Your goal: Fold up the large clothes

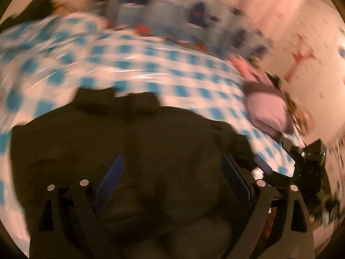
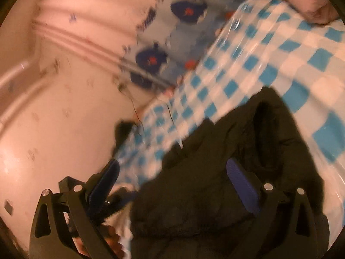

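One black garment [image 1: 133, 155] lies on one blue-checked cover [image 1: 151, 64] beneath me. My left gripper [image 1: 172, 172] and right gripper [image 2: 172, 177] both gape wide, holding nothing. No writing is legible.

garment [image 1: 133, 151]: on the sheet [image 1: 151, 64]
pillow [image 1: 267, 112]: on the sheet, right of the garment
patterned cloth [image 1: 172, 10]: behind the sheet
left gripper [image 1: 172, 179]: above the garment

One black garment [image 1: 133, 151] lies on one blue-and-white checked sheet [image 1: 151, 64]. Two grippers [image 1: 172, 172] [image 2: 172, 183] are in view, each with two blue-padded fingers. One pink pillow [image 1: 267, 112] sits alongside.
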`<state>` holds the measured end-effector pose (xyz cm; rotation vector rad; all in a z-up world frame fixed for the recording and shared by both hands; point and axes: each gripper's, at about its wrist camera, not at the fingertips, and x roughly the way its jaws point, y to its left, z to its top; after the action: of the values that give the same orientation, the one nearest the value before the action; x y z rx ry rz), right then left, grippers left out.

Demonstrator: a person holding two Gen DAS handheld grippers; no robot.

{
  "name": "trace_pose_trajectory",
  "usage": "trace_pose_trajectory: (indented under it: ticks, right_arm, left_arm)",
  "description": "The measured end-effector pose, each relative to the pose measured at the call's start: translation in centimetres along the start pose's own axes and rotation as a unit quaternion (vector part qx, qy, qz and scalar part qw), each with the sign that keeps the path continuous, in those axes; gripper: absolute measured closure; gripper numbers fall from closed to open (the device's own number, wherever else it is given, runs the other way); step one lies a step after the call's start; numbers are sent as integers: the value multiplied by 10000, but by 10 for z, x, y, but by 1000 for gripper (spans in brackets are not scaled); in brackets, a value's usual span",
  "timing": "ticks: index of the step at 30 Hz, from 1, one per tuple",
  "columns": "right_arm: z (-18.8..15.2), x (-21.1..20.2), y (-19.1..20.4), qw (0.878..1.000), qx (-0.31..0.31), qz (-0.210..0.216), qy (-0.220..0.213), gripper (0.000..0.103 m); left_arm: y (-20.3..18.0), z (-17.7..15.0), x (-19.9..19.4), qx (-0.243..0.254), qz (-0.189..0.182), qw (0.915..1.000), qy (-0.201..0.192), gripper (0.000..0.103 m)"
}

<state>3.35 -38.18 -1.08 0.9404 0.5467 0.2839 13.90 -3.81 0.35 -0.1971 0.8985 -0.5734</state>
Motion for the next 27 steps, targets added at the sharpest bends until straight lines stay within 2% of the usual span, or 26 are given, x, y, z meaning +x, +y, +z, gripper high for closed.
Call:
trace_pose_trajectory:
  ticks: [2,3,4,5,7,8,10,11,13,14,15,17,20,21,23,27]
  right_arm:
    - [-1,15,-28,9968,351,-708,98,8]
    - [-2,19,-49,9923,653,-1040,139,8]
    - [-3,19,-70,9881,992,-1169,106,9]
    - [-3,19,-81,9868,1171,-1114,101,14]
    - [-2,12,-87,9870,1282,-955,137,15]
    - [-1,4,-82,9881,1241,-908,80,15]
    - [-2,-28,-59,9945,870,-586,-34,15]
    - [-4,-44,-46,9966,594,-562,-34,14]
    - [-16,-83,-24,9968,-195,-763,136,7]
    - [-25,-102,-19,9945,-478,-896,257,7]
    - [-32,-117,-19,9923,-625,-1000,373,7]
    - [-58,-156,-31,9836,-843,-1325,891,7]
    - [-90,-193,-55,9774,-707,-1365,1452,7]
    - [-102,-205,-64,9764,-540,-1299,1637,7]
    - [-120,-218,-72,9745,-282,-1083,1944,7]
    - [-146,-223,-83,9690,150,-685,2369,7]
  left_arm:
    - [44,-8,8,-523,219,9983,127,15]
    - [57,-12,18,-588,348,9973,273,15]
    - [70,-19,34,-613,426,9957,543,15]
    - [82,-28,53,-609,395,9936,866,16]
    - [80,-32,54,-539,599,9917,999,18]
    - [73,-29,39,-546,627,9910,1047,18]
    - [65,-26,0,-490,397,9941,881,18]
    - [60,-28,-38,-271,379,9962,738,18]
    - [62,-39,-90,47,394,9971,647,14]
    - [71,-54,-125,170,412,9968,659,10]
    - [80,-66,-143,187,459,9963,700,9]
    - [113,-105,-181,-34,677,9928,984,9]
    - [156,-157,-208,-784,788,9853,1295,9]
    - [168,-179,-215,-1056,759,9819,1381,9]
    - [178,-210,-221,-1294,704,9785,1446,9]
    - [183,-268,-215,-1818,294,9687,1665,9]
